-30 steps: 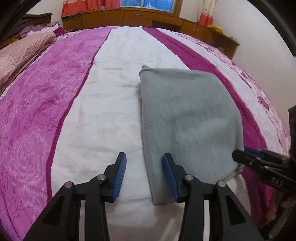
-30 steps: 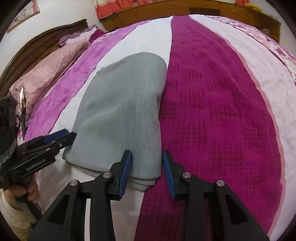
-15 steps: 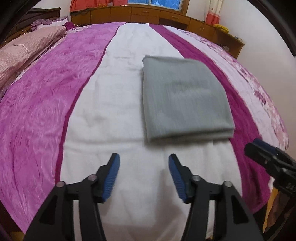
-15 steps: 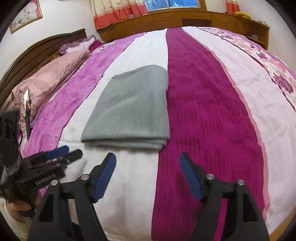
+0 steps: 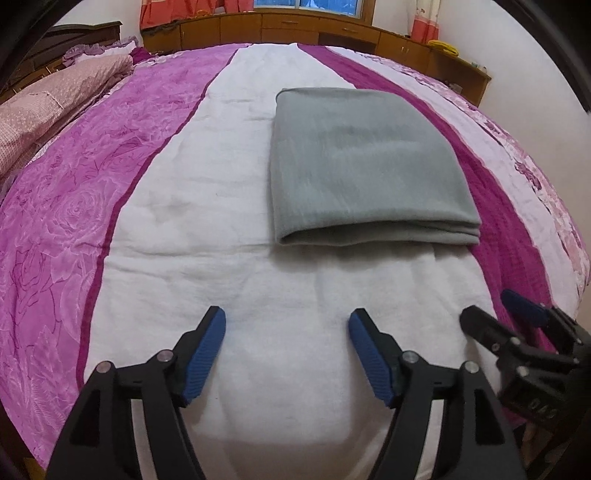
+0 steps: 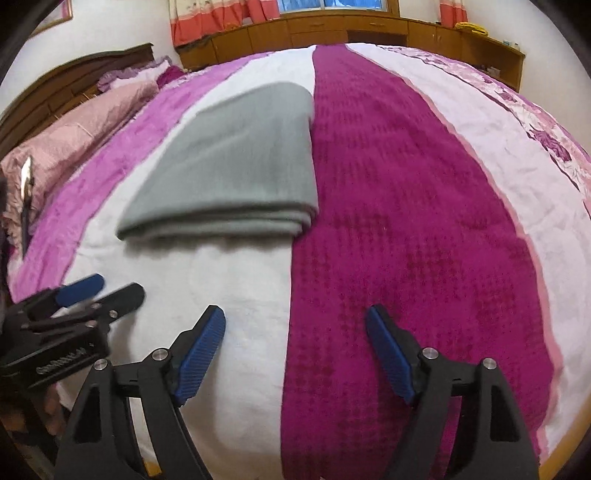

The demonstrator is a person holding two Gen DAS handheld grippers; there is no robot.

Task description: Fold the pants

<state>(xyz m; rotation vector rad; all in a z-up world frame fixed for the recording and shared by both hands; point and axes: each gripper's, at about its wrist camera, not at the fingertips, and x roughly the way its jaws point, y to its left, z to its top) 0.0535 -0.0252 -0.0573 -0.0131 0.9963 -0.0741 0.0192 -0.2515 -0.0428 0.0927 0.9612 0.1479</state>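
Grey pants [image 5: 362, 170] lie folded into a flat rectangle on the white stripe of the bed, with the stacked layers showing along the near edge; in the right wrist view the pants [image 6: 236, 166] sit left of the dark magenta stripe. My left gripper [image 5: 288, 321] hovers over bare white cover well short of the pants, its jaws opening with nothing between them. My right gripper [image 6: 295, 321] straddles the white and magenta stripes, jaws also opening and empty. Each gripper shows at the edge of the other's view: the right gripper [image 5: 517, 317] and the left gripper [image 6: 99, 291].
The bed cover [image 5: 110, 206] has pink, white and magenta stripes. A pink pillow [image 5: 48, 96] and dark headboard [image 6: 74, 85] lie at the left. Wooden cabinets [image 5: 314, 26] run along the far wall under a window. The bed's near edge is just below the grippers.
Both grippers have let go of the pants' near edge, pulled back toward the bed's near edge and opened wider. The pants now lie flat and apart from the fingers.
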